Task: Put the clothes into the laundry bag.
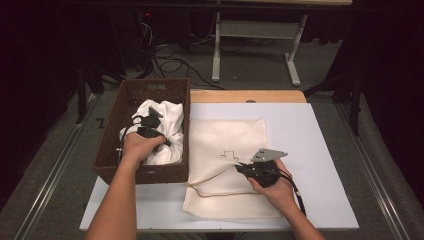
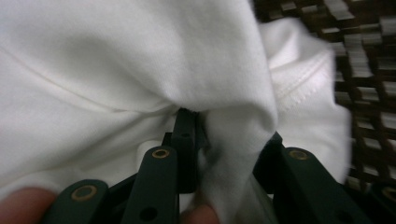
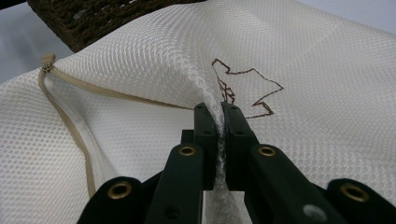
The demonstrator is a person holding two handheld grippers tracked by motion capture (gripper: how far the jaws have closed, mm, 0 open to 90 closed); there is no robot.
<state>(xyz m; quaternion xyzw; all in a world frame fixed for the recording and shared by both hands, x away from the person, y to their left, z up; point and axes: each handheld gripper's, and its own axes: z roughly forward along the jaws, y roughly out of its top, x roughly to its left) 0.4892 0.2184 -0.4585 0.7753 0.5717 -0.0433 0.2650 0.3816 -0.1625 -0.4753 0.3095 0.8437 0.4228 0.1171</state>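
Cream mesh laundry bag (image 1: 227, 165), frame centre, pinched by right gripper (image 1: 239, 167); left gripper (image 1: 150, 131) clamps white cloth (image 1: 167, 117) in brown wicker basket (image 1: 127, 100).

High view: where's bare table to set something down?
Free: the white tabletop right of the mesh bag, and the strip beyond the bag toward the wooden edge. A narrow strip lies in front of the wicker basket. Crowded: the basket, full of white cloth, and the bag area.
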